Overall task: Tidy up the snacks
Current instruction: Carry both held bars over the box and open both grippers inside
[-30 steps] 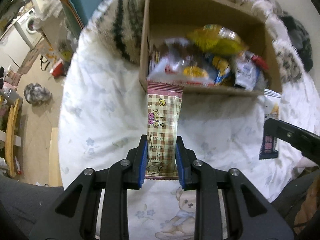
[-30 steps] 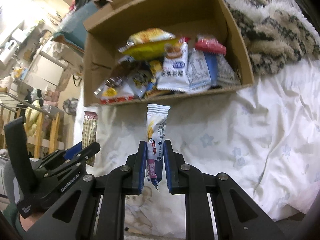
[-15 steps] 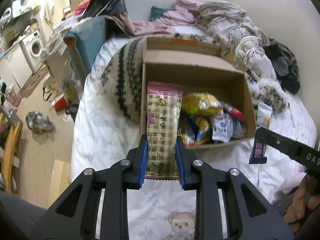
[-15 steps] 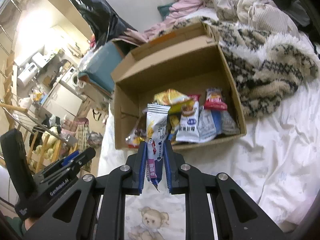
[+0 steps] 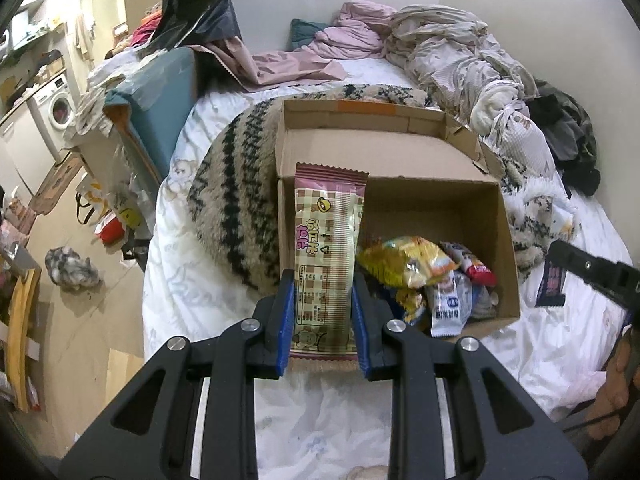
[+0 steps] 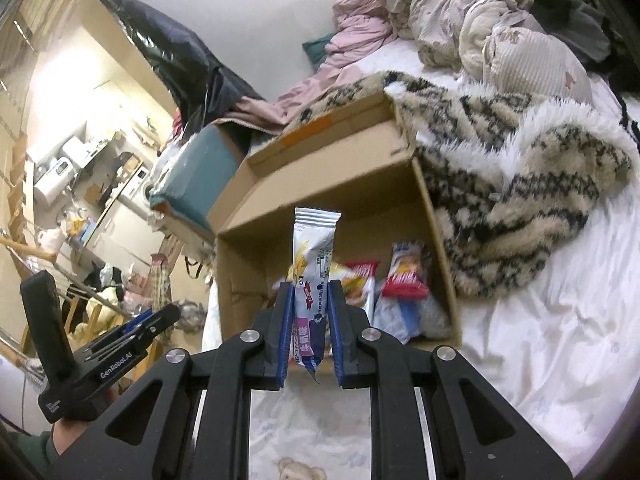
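The cardboard box (image 5: 396, 184) lay on the bed (image 5: 540, 344), its open face turned toward both grippers, and serves here as the landmark. Left of the box, a patterned fleece blanket (image 5: 236, 196) butted against its side wall; bare sheet lay in front of its near rim. Inside the box, the left part showed bare cardboard, while loose snack packets (image 5: 424, 276) were heaped toward the right wall.

The left gripper (image 5: 323, 320) hovered in front of the box's left half. Its jaws were closed on the lower part of a pink-and-cream checked wafer pack (image 5: 326, 248), held upright; pink lettering on the wrapper was not legible.

The right gripper (image 6: 308, 332) hovered in front of the box's middle. Its jaws were clamped narrowly on a white-and-purple snack bar (image 6: 314, 264), upright, its top edge standing before the box opening. Its print could not be read with certainty. In the right wrist view the left gripper's body bore the marking "GenRobot.AI".

Right of the box, the blanket continued over the bed.
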`<state>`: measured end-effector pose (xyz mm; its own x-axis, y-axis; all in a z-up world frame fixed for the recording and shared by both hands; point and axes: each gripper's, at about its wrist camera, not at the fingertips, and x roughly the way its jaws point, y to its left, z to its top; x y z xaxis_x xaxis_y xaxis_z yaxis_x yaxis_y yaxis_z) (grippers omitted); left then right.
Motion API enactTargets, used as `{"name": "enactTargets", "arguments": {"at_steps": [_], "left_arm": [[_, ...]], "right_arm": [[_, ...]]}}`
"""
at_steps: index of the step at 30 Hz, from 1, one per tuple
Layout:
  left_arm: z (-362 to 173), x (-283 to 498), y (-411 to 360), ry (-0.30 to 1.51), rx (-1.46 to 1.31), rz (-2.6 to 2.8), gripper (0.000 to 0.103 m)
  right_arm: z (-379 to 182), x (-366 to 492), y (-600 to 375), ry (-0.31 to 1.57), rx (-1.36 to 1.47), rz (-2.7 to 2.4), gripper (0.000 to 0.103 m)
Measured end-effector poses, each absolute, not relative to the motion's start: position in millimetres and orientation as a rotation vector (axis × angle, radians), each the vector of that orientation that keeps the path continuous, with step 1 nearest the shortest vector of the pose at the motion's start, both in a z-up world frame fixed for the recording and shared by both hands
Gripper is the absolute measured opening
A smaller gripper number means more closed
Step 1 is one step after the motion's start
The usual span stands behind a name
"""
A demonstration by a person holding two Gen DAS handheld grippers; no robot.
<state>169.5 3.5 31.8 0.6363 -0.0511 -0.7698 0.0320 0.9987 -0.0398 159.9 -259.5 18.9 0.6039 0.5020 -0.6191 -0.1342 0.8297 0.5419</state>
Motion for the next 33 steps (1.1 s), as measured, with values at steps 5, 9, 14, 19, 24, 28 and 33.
{"name": "enactTargets", "arguments": {"at_steps": [5, 9, 14, 19, 24, 28, 33], "left_arm": [[17, 194, 4, 0.910, -0.010, -0.048, 0.022], [0, 208, 9, 0.949, -0.051, -0.049, 0.022], [-19, 216, 7, 0.972, -0.063, -0.071, 0.022], [-32, 215, -4, 0.994, -0.043, -0.090, 0.022], [-41, 217, -13, 1.029, -0.031, -0.095, 0.023], [-42, 217, -13, 1.040, -0.052, -0.107, 0.023], [-41, 215, -14, 1.039, -0.049, -0.110, 0.038]], "right_arm": [[14, 189, -270, 0.863, 0.457, 0.352, 0.018], [-4, 205, -273, 0.928, 0.504, 0.347, 0.018], [-18, 212, -258, 0.990, 0.474, 0.353, 0.018], [-32, 214, -246, 1.042, 0.423, 0.342, 0.018], [-45, 217, -242, 1.098, 0.421, 0.331, 0.018], [-52, 219, -241, 1.124, 0.418, 0.325, 0.021], [-52, 218, -240, 1.121, 0.414, 0.325, 0.021]]}}
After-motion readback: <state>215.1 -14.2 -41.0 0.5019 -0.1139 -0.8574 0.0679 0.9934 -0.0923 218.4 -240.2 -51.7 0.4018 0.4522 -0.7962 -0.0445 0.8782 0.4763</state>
